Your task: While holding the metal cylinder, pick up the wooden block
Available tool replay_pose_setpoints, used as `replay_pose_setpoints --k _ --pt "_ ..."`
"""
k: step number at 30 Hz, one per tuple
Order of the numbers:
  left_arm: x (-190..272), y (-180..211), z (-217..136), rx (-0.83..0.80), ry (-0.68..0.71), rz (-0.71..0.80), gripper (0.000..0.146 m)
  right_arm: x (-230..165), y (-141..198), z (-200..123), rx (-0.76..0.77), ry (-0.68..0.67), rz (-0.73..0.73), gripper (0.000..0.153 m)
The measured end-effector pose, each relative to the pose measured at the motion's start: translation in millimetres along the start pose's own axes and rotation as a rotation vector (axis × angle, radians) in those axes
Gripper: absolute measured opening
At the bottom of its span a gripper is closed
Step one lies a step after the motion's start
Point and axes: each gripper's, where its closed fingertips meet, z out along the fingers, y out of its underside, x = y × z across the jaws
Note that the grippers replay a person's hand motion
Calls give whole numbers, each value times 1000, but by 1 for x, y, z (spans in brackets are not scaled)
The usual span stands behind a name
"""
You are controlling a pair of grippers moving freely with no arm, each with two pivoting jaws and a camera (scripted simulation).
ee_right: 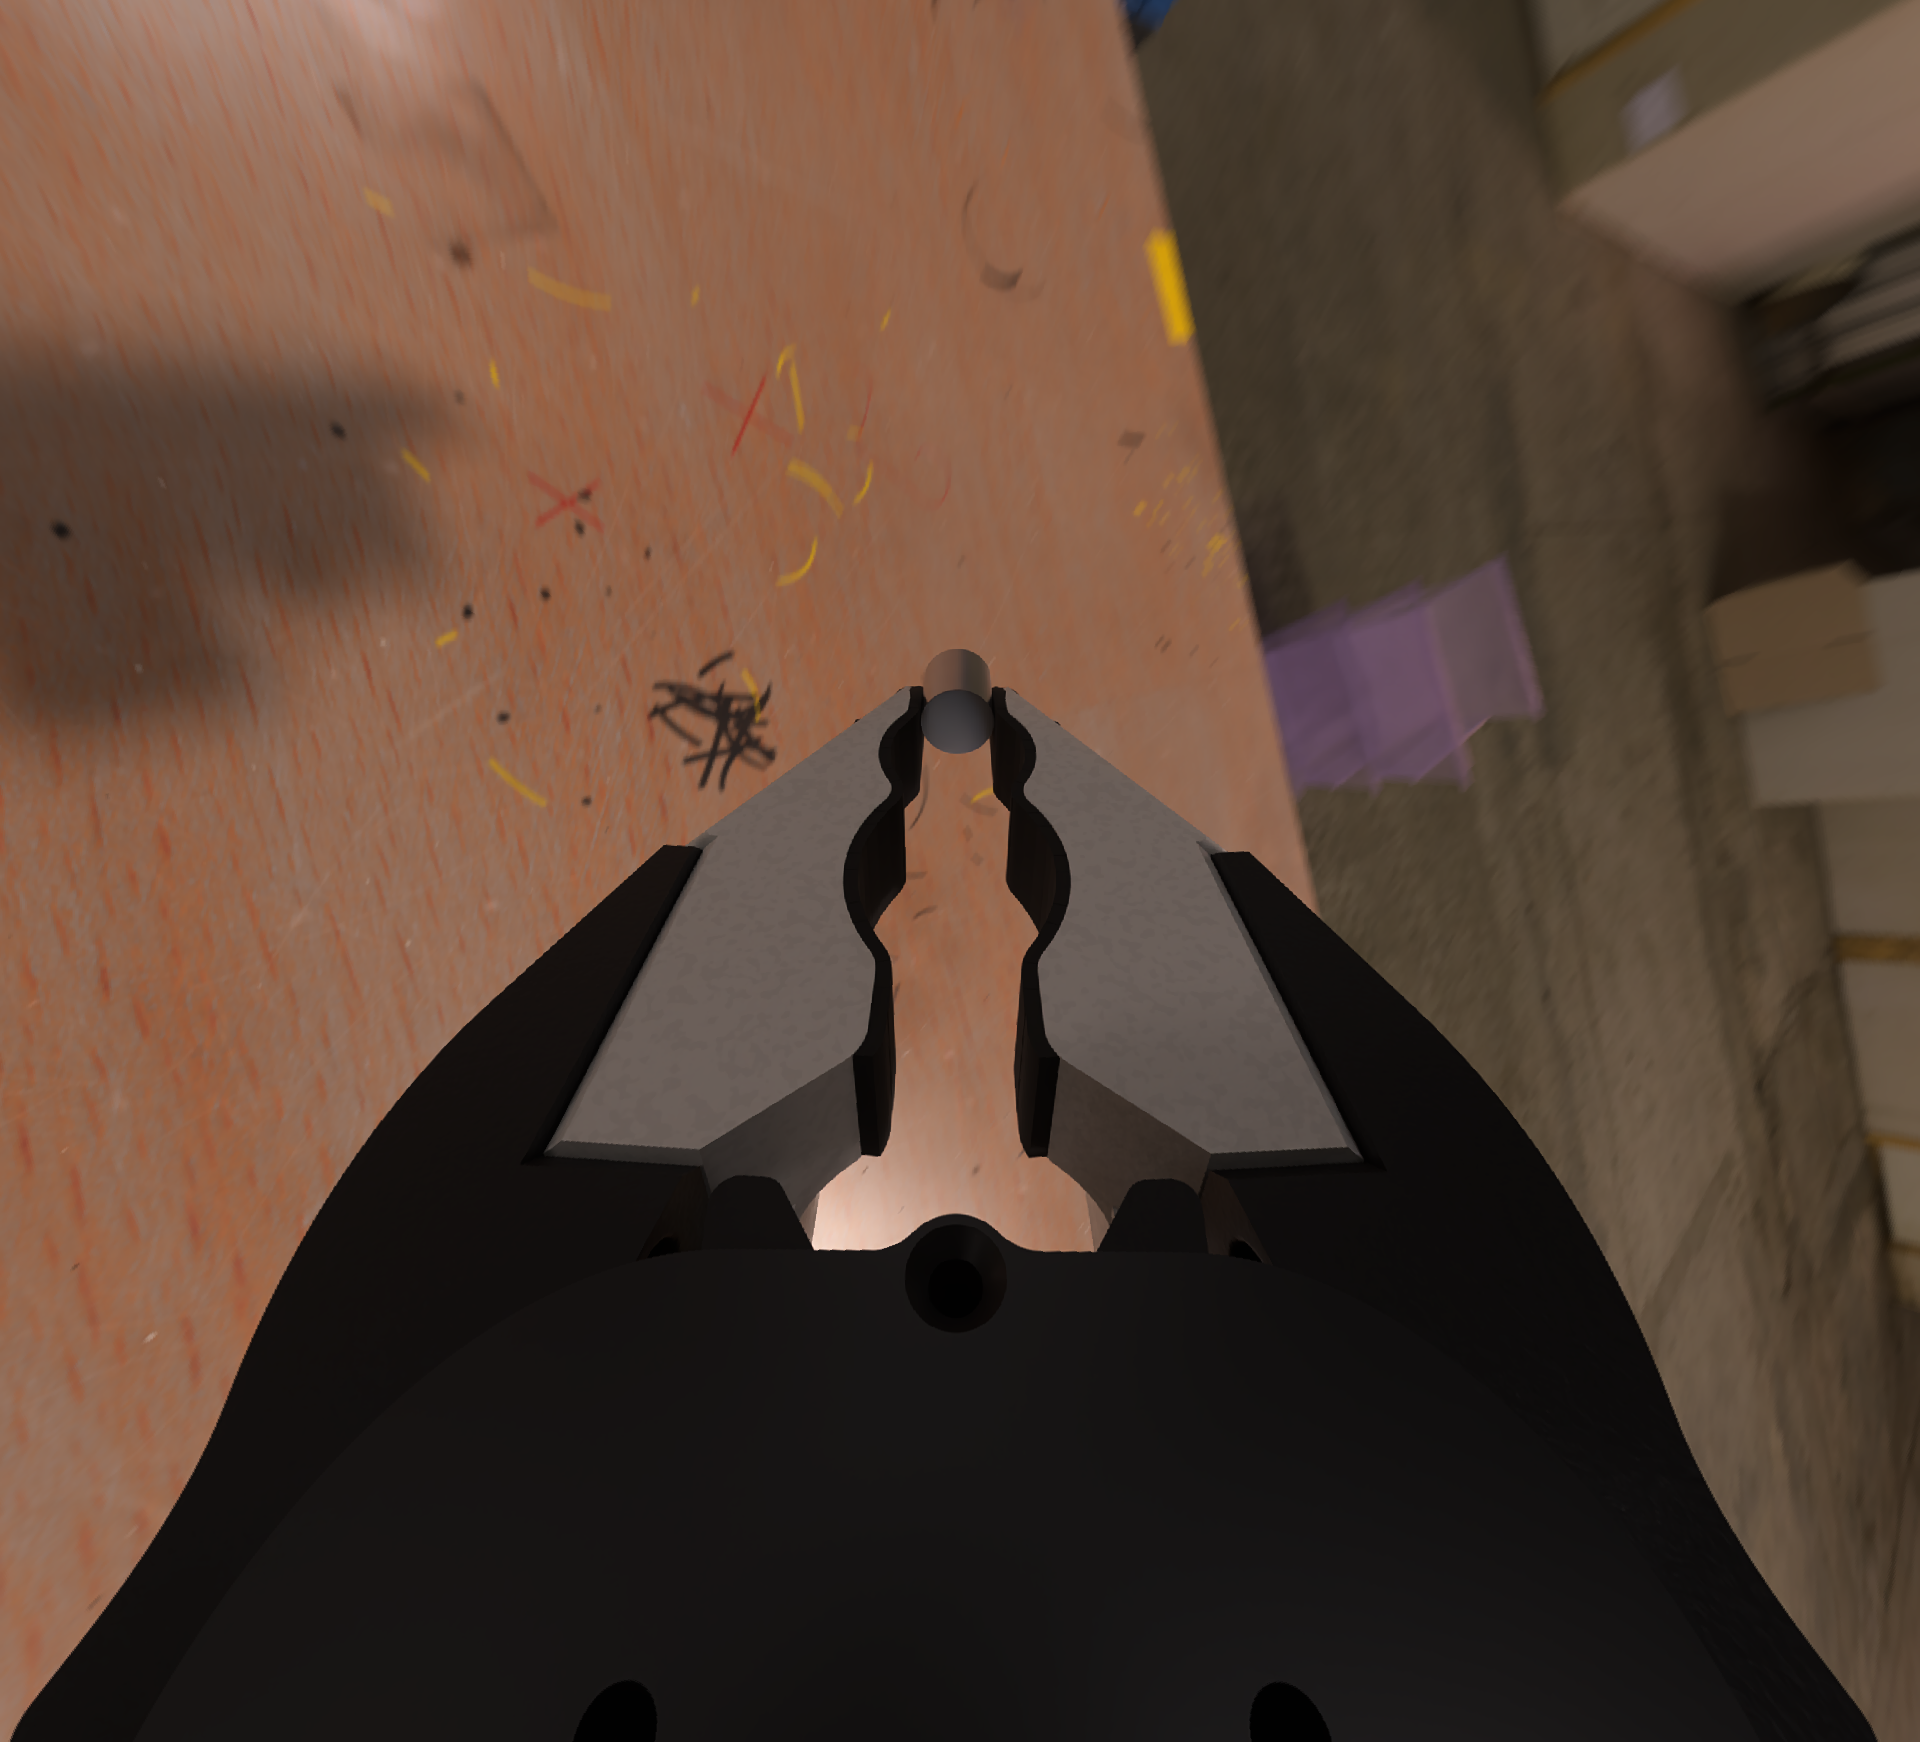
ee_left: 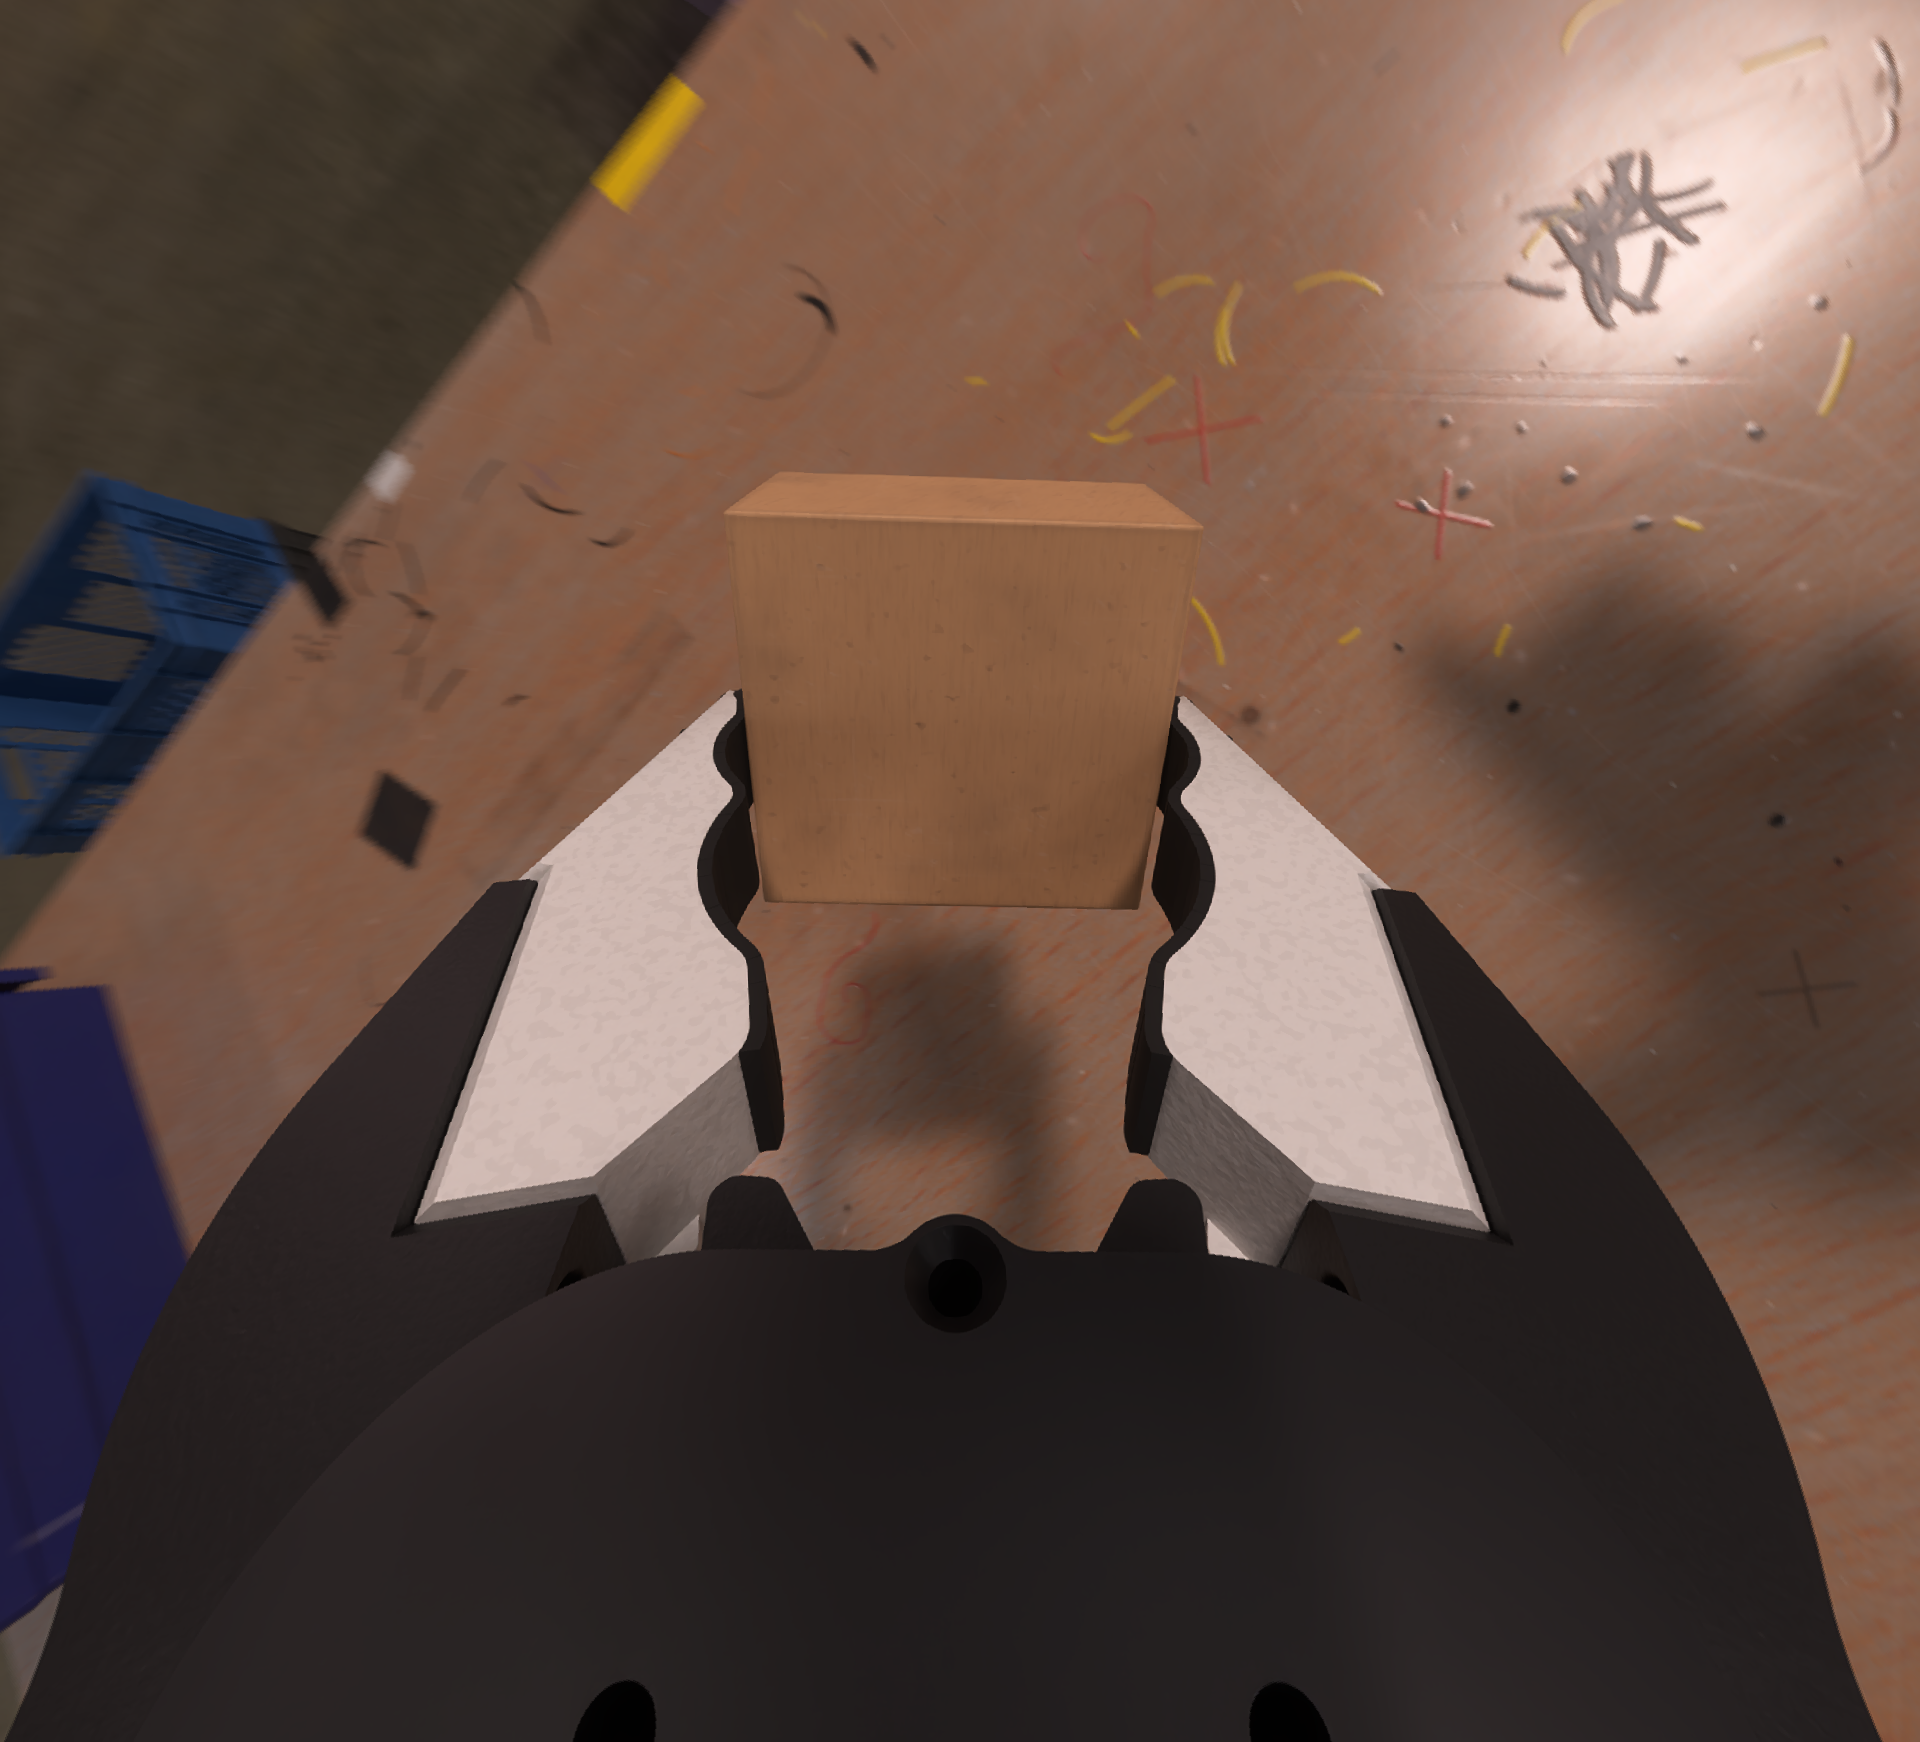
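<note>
Scuffed reddish-brown tabletop (ee_left: pixel 1351 82) runs under both grippers, littered with yellow and black curls and a few red crosses; past its edge lie a dull floor, a blue crate (ee_left: pixel 114 643) and a pale purple box (ee_right: pixel 1403 684).

From where I stand, the left gripper (ee_left: pixel 956 757) has its dark, wavy inner pads pressed to both flanks of the wooden block (ee_left: pixel 961 695), fingers closed onto it. The block's shadow lies on the table under it and apart from it, so it looks lifted clear — though I would not swear how high. The right gripper (ee_right: pixel 957 726) pinches the metal cylinder (ee_right: pixel 957 713) at the very tips, its round end facing the camera, above the table near the edge.

To do this step well, I'd say the left should rise straight and slowly, keeping the block square between the pads, since only its lower part is held. The right must simply keep its squeeze steady; a tip-only hold on a smooth round bar could let it slide or roll out.

The block is a plain, flat-faced, matte cuboid with fine grain and crisp edges, easy to clamp. The cylinder is small, grey and sleek. The finger bodies are speckled pale wedges in black shells.
</note>
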Motion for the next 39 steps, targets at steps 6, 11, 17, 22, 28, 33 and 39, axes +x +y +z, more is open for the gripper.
replay_pose_setpoints --k 6,11,17,22,28,33,39 --pt "-28 -14 -51 161 -142 -92 78 -4 38 45 -210 -68 96 12" --pt "-61 -17 -93 370 -216 -243 77 17 44 51 -178 7 191 12" --pt "-68 -16 -122 550 -75 -405 78 3 5 50 33 -75 163 12" --pt "-34 -26 -66 423 94 -459 78 -17 -32 43 186 -153 99 12" --pt "5 12 40 97 122 -503 78 -47 8 11 43 -373 57 12" --pt "31 47 92 -38 123 -550 78 -88 8 -18 11 -561 -71 12" --pt "38 71 110 -54 83 -622 78 -77 13 -42 -3 -444 -75 12"
